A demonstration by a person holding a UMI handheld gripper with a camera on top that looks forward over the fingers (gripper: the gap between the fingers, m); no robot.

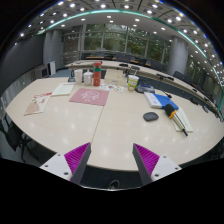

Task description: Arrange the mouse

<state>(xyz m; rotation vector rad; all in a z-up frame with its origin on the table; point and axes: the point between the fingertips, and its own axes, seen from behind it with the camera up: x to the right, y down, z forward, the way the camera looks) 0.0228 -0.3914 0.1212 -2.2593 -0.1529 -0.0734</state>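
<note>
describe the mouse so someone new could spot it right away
Start at the big round pale table beyond the open gripper. Beyond the right finger, a small dark oval mouse lies alone on bare tabletop. Unlike the books and papers behind it, it is rounded and nearly black.

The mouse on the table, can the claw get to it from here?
Probably yes. The claw is open, and only bare table lies between it and the mouse, ahead and to the right.

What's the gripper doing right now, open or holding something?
Gripper: open, holding nothing, over the table; mouse lies well beyond the fingers.
</note>
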